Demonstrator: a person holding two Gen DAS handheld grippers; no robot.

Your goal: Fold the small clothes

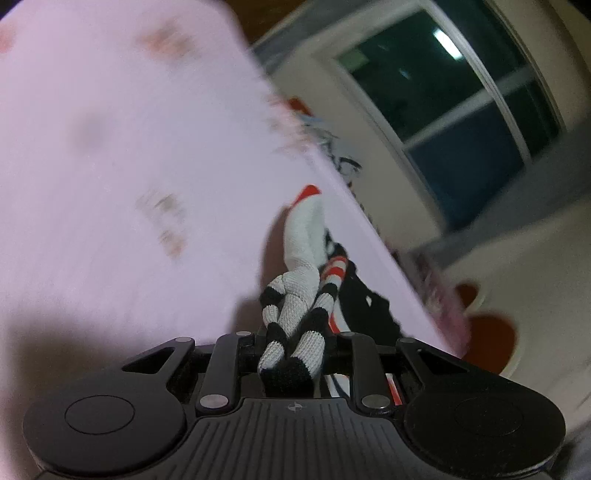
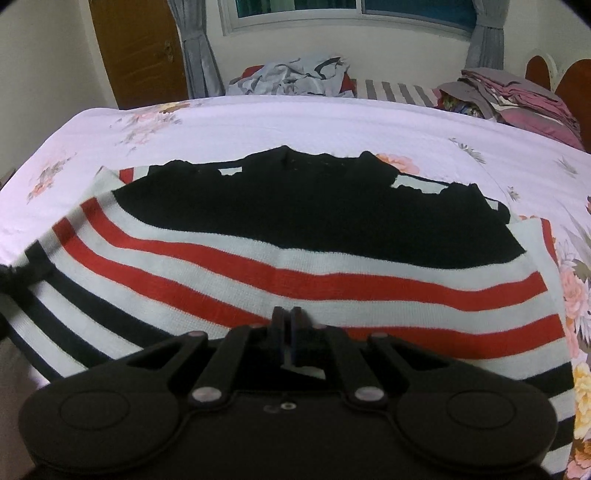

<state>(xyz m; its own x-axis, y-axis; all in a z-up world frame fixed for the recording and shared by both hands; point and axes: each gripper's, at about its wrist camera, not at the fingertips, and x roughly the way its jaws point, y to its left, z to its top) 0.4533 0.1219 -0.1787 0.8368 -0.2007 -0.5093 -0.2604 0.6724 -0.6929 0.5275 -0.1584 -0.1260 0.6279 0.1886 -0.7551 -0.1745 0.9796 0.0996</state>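
A small knitted garment (image 2: 295,258) with a black upper part and red, white and black stripes lies spread on the bed. My right gripper (image 2: 287,317) is shut and rests over the garment's near striped edge; no cloth shows between its fingers. My left gripper (image 1: 291,354) is shut on a bunched black-and-white striped corner of the garment (image 1: 295,306), lifted off the sheet. The left view is tilted and blurred. The left gripper's fingertips are hidden by the cloth.
The bed has a pale pink floral sheet (image 2: 258,122). A heap of grey clothes (image 2: 291,77) lies at its far edge and a stack of folded clothes (image 2: 517,96) at the far right. A window (image 2: 351,14), curtains and a brown door (image 2: 136,48) stand behind.
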